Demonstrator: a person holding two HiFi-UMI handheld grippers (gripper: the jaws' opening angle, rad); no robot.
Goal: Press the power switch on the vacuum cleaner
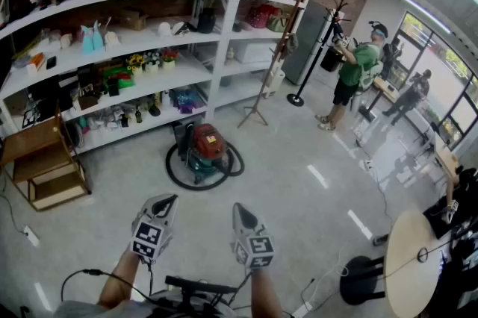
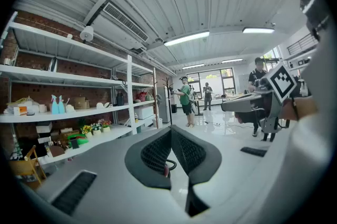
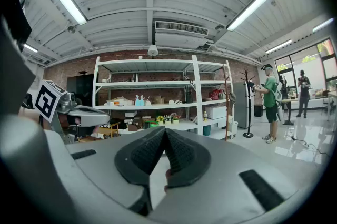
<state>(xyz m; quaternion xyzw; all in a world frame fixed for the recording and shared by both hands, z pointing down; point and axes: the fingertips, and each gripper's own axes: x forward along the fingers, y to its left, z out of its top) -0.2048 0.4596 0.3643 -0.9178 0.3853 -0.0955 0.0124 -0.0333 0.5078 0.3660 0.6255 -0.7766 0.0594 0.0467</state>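
Ahead of both claws, well apart from them on the floor, the red vacuum cleaner (image 1: 207, 147) is seen, ringed by its black hose (image 1: 176, 175). Left gripper (image 1: 169, 200) and right gripper (image 1: 238, 209) are held closed tip to tip, nothing gripped.

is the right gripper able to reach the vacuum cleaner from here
Probably not yet: the right gripper hangs well short of the vacuum cleaner, with only floor between. Nothing blocks the way; stepping closer should do.
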